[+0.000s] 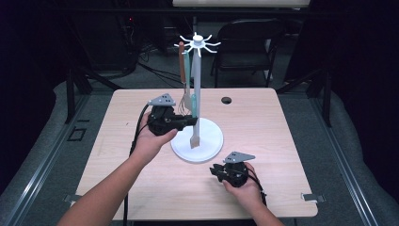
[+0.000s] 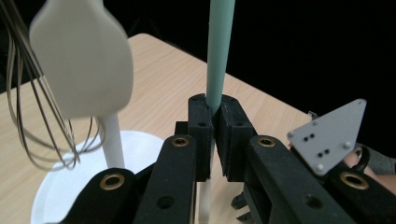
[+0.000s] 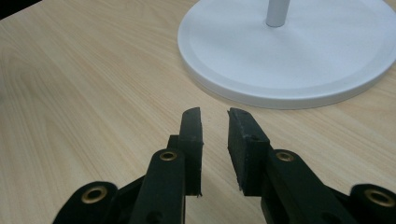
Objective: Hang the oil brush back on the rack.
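Teal utensil (image 2: 219, 51), top cut off, probably a spatula.

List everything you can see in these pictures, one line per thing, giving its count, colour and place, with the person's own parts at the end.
Table: one, light wood, centre of the high view.
Utensil stand: one, white, round base and pole with a spoked top, mid-table.
Spatula: one, teal handle with a pale blade, upright beside the pole, its handle clamped in the left tool.
Whisk: one, brown handle with wire loops, hanging from the stand's top.
Pale paddle: one, whitish, close to the left gripper view's camera, beside the whisk wires.
Chair: one, black, behind the table.
Left tool: one, black, at the stand.
Right tool: one, black, jaws apart, low over the table's near edge.
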Available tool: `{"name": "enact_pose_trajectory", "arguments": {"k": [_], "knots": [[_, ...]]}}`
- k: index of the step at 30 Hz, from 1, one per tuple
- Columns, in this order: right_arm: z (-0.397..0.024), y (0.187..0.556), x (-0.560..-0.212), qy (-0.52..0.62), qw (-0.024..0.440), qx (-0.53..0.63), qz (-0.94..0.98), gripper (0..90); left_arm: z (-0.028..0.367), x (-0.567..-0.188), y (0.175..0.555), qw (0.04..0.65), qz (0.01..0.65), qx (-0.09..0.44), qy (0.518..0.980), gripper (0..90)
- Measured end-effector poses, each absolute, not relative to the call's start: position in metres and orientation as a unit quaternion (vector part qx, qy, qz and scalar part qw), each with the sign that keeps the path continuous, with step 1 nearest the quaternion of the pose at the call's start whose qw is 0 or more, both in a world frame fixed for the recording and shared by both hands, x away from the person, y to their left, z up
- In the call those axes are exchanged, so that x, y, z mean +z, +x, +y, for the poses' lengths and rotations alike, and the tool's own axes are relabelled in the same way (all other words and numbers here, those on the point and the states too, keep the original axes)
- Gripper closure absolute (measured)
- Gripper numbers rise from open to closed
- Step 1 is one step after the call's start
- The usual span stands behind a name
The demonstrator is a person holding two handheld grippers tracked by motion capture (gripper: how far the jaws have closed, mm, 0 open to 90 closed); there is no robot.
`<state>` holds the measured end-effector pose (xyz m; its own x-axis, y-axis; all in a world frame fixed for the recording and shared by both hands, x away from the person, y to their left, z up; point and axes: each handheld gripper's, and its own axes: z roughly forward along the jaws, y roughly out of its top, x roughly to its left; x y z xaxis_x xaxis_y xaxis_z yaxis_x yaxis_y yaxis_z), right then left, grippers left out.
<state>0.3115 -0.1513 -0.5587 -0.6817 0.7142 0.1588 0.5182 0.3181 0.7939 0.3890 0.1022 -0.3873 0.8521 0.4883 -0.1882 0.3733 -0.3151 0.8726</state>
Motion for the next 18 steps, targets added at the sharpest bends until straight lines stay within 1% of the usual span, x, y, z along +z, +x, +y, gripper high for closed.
{"name": "enact_pose_trajectory", "arguments": {"k": [5,9,18], "knots": [[-0.152,0.31,-0.558,0.387,0.113,0.443,0.801,74.3,0.098,-0.368,0.389,0.533,0.257,0.051,0.805,84.9],[-0.153,0.309,-0.558,0.388,0.115,0.445,0.799,74.0,0.094,-0.352,0.39,0.531,0.244,0.058,0.809,84.9],[-0.156,0.31,-0.558,0.394,0.117,0.441,0.798,73.8,0.096,-0.319,0.401,0.55,0.234,0.054,0.8,84.9]]}}
